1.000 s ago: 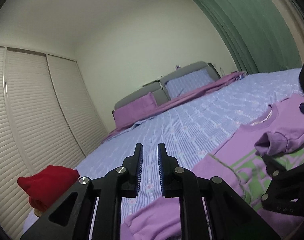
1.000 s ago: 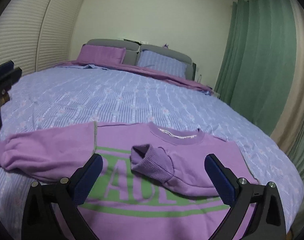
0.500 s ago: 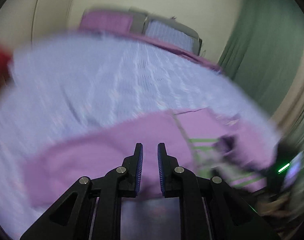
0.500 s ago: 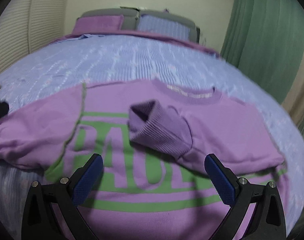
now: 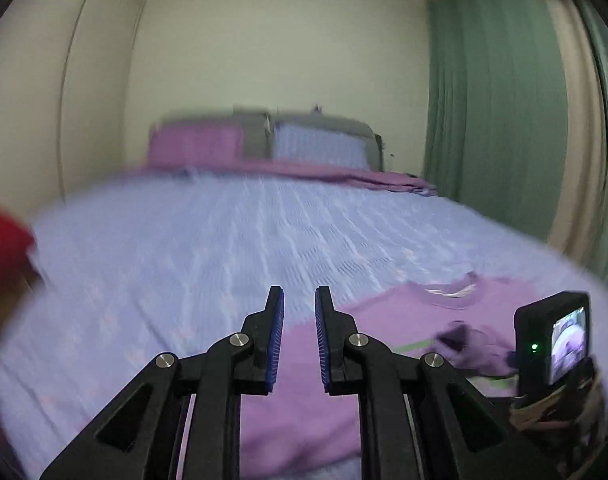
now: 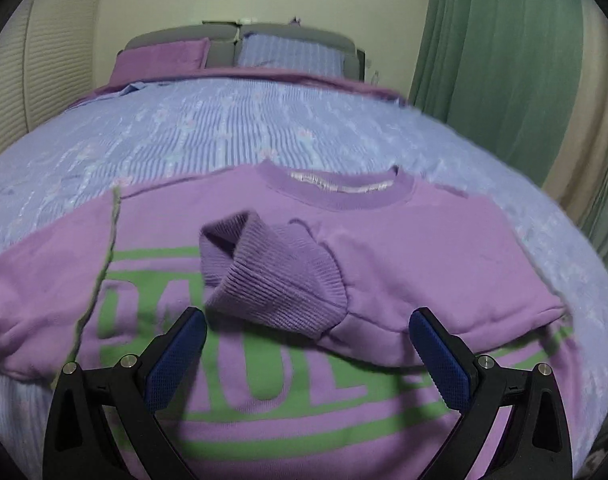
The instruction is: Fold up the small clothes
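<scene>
A purple sweatshirt with green lettering is seen spread front-up near the foot edge of a bed covered in a blue striped spread. Its right-hand sleeve is folded across the chest, and the ribbed cuff is bunched up over the lettering below the collar. The other sleeve is laid out flat towards the bed's left edge. The right gripper is held just above the lower chest with its jaws spread wide and nothing between them; the blue pads are seen either side of the cuff. Two pillows, a grey headboard and a green curtain are visible at the far end.
</scene>
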`<state>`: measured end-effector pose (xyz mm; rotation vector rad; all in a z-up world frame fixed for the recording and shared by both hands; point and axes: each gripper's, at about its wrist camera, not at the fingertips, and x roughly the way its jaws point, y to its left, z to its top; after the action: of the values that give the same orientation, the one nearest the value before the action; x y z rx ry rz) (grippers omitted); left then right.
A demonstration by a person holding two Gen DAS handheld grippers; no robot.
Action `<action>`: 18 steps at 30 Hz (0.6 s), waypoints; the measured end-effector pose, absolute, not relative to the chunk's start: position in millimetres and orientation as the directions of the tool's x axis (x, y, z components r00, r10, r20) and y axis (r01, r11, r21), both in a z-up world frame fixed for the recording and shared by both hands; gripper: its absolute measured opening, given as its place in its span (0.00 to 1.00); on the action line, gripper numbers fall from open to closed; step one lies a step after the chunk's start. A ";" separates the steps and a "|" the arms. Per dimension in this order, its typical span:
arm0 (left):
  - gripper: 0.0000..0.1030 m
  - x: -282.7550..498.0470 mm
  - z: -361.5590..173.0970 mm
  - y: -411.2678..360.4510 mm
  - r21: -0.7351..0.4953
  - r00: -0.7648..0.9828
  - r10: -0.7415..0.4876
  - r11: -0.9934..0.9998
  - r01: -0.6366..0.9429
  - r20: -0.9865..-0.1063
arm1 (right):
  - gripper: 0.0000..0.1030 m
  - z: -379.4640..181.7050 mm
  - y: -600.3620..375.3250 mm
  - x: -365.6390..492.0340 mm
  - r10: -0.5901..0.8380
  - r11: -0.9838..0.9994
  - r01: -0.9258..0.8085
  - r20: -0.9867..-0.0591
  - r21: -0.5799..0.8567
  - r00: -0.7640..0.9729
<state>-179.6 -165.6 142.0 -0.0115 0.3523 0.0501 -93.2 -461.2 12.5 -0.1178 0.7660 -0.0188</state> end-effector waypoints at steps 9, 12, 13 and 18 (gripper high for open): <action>0.15 -192.0 147.0 -215.0 0.356 0.975 0.173 0.927 -0.115 -0.137 | 1.00 2.0 -482.9 -92.3 0.049 0.999 -0.042 -0.712 0.028 0.701; 0.15 -188.3 139.5 -224.1 0.418 0.967 0.197 0.901 -0.113 -0.163 | 1.00 0.9 -486.1 -92.0 0.065 0.998 -0.044 -0.711 0.047 0.700; 0.15 -183.9 136.1 -226.2 0.418 0.961 0.199 0.903 -0.103 -0.194 | 1.00 0.7 -485.1 -92.4 0.061 0.998 -0.044 -0.712 0.043 0.700; 0.15 -145.2 107.1 -206.3 0.184 0.839 0.112 0.983 -0.015 -0.533 | 1.00 0.8 -484.5 -93.9 0.060 0.998 -0.044 -0.713 0.041 0.699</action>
<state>-145.2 -206.3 107.1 0.1760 0.5730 0.0676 -93.9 -484.5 0.8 0.0214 0.7949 0.0575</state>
